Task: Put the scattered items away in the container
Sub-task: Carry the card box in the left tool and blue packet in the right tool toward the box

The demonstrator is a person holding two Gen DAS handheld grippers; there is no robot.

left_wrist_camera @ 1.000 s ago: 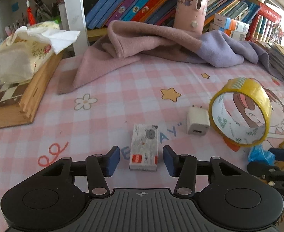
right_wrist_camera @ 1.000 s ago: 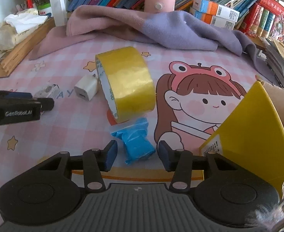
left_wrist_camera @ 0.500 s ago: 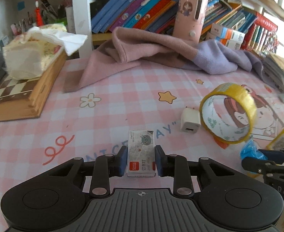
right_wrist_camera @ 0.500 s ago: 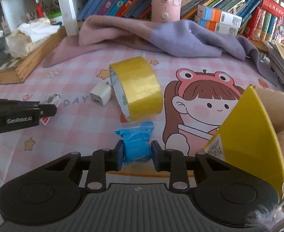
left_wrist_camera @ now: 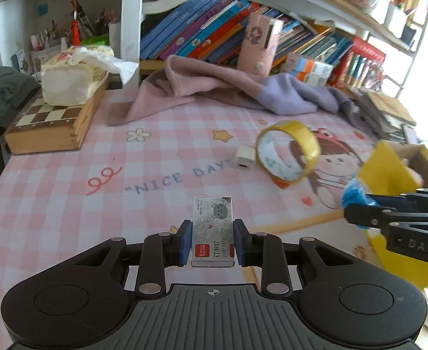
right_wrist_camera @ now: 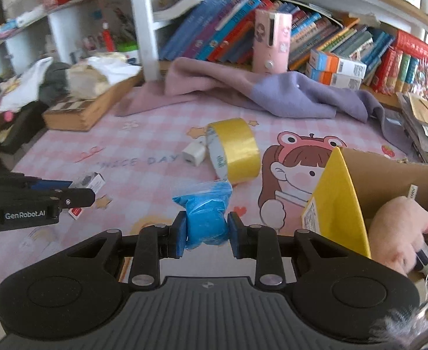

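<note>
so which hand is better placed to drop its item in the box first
Right, probably. The right gripper holds the blue packet with the open cardboard box just beside it. The left gripper, clamped on the staple box, is farther away, with the right gripper between it and the box.

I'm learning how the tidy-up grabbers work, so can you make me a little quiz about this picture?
1. True or false: the left gripper has its fingers shut on the small staple box.
2. What is the right gripper holding? A) the yellow tape roll B) the blue packet C) the white charger
3. Fill in: the white charger sits right beside the ____ on the pink mat.

Key:
1. True.
2. B, the blue packet.
3. Yellow tape roll. Both are not yet in the cardboard box, where a pink plush toy lies.
</note>
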